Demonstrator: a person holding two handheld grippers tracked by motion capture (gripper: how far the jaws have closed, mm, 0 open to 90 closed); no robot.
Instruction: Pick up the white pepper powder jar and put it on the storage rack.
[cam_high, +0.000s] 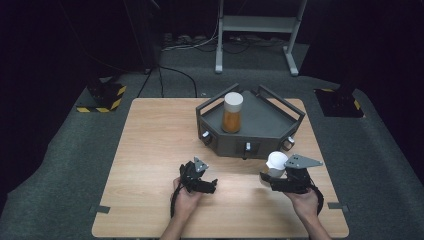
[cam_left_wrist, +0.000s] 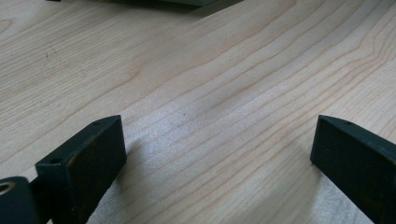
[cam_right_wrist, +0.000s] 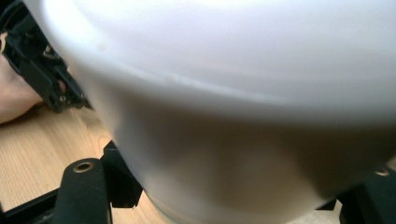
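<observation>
Nearest the lens in the right gripper view, a white-capped jar (cam_right_wrist: 233, 102) swells across the frame, its rounded white top blurred by closeness and its paler body running down between the black jaws, which press on it from either side. Seen from the high view, that same jar (cam_high: 276, 163) sits in the right gripper (cam_high: 274, 176), clamped tight and lifted clear of the wooden table (cam_high: 150, 150), just in front of the tray's near wall and toward the table's right side. A grey three-cornered plate (cam_high: 302, 161) tops this gripper, and the person's right hand (cam_high: 305, 200) comes up from the bottom edge to hold it. Just behind the held jar stands a dark grey angular tray (cam_high: 265, 122) with raised rails, and inside it, toward its left part, a second jar (cam_high: 232, 113) stands upright, amber contents below a pale cap. Well apart to the left, the left gripper (cam_high: 212, 186) lies low over the table in the person's left hand (cam_high: 186, 200), pointing toward the right gripper. Its own view shows both black fingers (cam_left_wrist: 88, 158) spread wide with nothing between them but bare light wood grain (cam_left_wrist: 210, 93), and a dark edge of the tray (cam_left_wrist: 187, 2) at the top. Beyond the table, grey carpet (cam_high: 60, 150) and the white legs of a stand (cam_high: 255, 30) fade into darkness.
</observation>
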